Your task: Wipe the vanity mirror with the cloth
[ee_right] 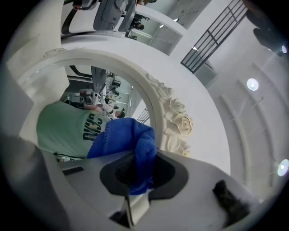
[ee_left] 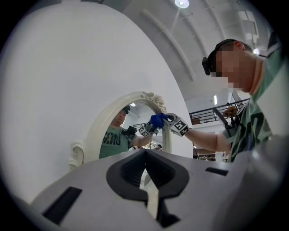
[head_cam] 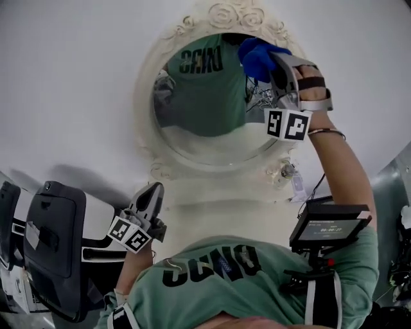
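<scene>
Closest in, left tool (head_cam: 151, 196) idles below the vanity mirror (head_cam: 199, 144), jaws together, empty. Right tool (head_cam: 273, 61) pinches the blue cloth (head_cam: 259, 56) at the mirror's upper right edge. I'd press flat, overlapping strokes downward. Mirror faces the person (head_cam: 257, 283), oval standing upright, rose crest (head_cam: 234, 16) up top.
</scene>
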Available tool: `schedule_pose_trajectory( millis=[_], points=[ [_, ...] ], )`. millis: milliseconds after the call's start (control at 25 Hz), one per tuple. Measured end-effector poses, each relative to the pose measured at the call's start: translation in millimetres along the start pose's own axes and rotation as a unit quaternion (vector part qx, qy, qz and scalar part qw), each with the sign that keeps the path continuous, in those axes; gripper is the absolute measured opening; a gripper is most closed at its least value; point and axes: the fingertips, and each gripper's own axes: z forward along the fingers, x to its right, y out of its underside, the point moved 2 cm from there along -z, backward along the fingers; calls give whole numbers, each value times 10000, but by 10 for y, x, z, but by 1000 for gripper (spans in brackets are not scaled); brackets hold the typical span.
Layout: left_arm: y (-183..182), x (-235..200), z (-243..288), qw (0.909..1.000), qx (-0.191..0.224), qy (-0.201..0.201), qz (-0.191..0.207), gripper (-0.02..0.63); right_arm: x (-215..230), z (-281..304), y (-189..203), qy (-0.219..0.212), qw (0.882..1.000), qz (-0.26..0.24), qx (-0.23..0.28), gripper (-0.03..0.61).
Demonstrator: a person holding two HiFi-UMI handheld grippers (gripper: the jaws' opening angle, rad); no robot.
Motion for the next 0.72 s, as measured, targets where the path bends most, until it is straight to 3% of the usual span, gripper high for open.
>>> schedule_pose_trajectory(
  millis=[200,440,720],
  points=[
    [-107,61,-119,9999,82,-61,16,9,183,8,-11,16,9999,88,-102,52],
    [53,-31,-94,9997,-115,-126,-157,9,31,59,7,81,9995,289,-53,51],
    [528,-70,61,9951,-760,-13,-636,9,-1139,-447,-48,-694,9972,272,105,51]
  ],
)
